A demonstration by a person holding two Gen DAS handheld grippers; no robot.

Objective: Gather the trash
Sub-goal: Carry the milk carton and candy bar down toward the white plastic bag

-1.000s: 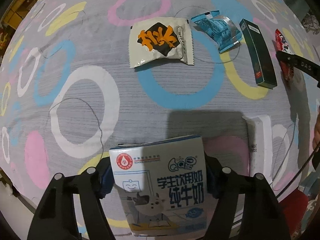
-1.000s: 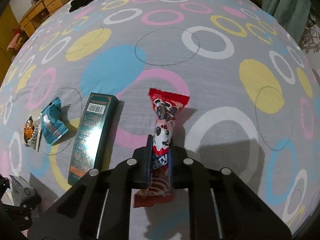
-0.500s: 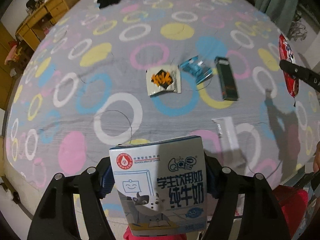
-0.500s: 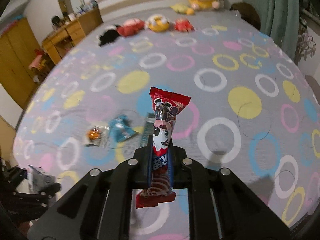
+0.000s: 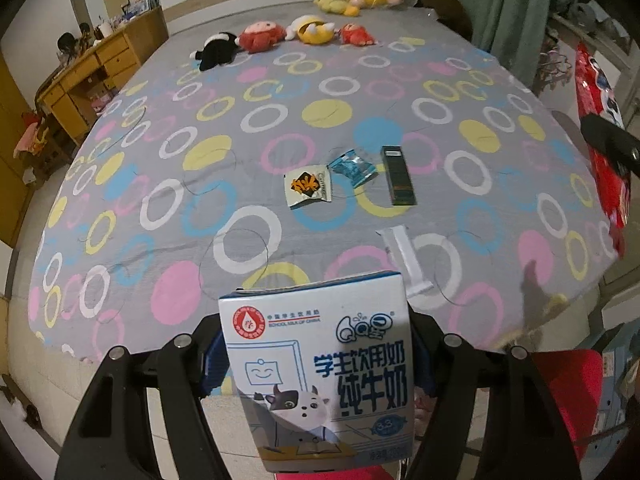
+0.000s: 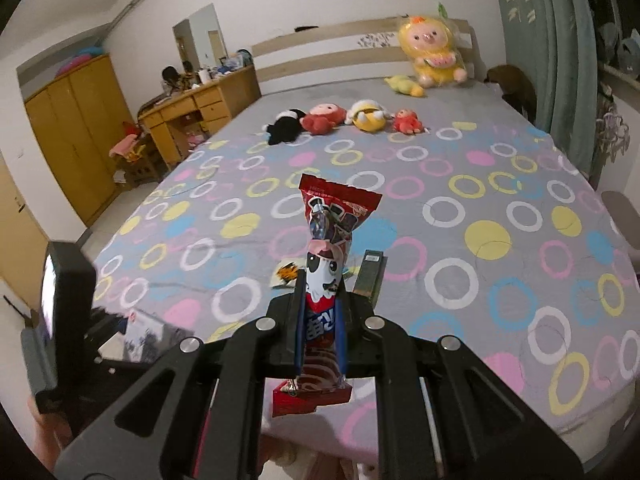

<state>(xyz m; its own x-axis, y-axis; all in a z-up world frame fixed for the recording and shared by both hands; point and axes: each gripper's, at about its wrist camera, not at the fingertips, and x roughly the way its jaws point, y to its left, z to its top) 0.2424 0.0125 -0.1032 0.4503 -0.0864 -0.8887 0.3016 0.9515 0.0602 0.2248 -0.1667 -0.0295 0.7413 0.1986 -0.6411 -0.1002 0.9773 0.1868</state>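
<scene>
Def a bedroom in someone's home. Big bed (image 6: 500, 280) w/ grey sheet covered in colored rings, wooden headboard (image 6: 340, 60), plush toys (image 6: 344, 120) lined up near the top plus a big yellow one (image 6: 434, 56). Wooden desk (image 6: 192, 108) w/ clutter & yellow wardrobe (image 6: 76, 132) on the left, teal curtain (image 6: 540, 40) on the right.

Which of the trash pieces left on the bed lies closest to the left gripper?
The white strip wrapper, lying alone near the bed's front edge just beyond the milk carton that the left gripper holds. The other three sit clustered farther up the sheet.
</scene>
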